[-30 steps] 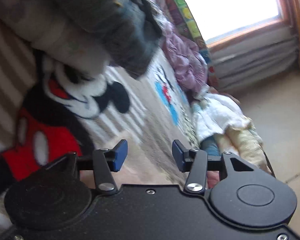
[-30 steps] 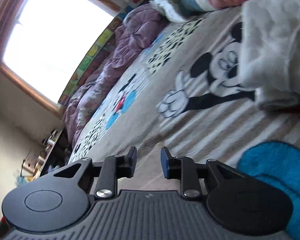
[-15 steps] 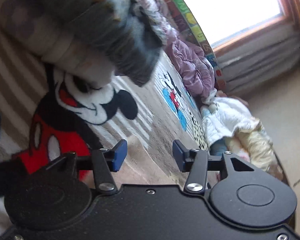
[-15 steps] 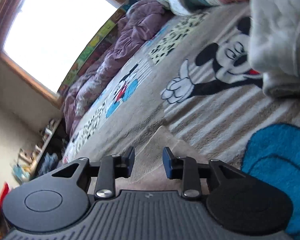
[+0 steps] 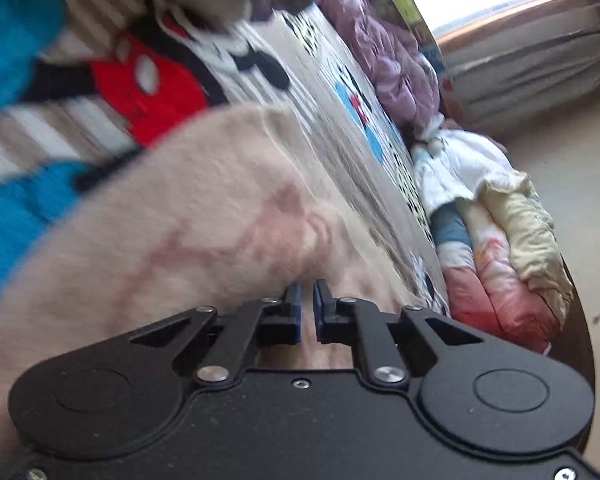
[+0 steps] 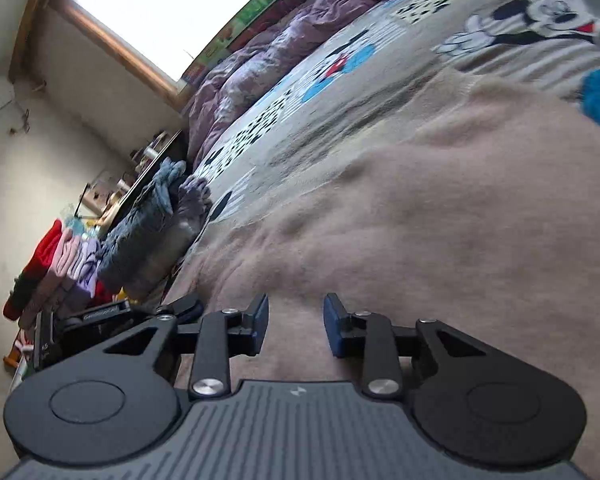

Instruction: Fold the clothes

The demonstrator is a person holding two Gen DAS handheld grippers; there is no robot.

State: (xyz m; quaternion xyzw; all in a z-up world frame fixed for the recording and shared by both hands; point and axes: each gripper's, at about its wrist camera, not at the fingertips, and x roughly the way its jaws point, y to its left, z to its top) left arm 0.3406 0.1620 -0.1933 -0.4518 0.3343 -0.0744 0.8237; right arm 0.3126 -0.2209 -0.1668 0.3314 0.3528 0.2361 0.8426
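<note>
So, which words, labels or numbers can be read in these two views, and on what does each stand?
No text can be read for certain.
Left gripper: a white word on its side, too small to read.
Strip under the window: coloured prints, too blurred.
Garment: a reddish print, blurred; I cannot tell whether it is lettering.
</note>
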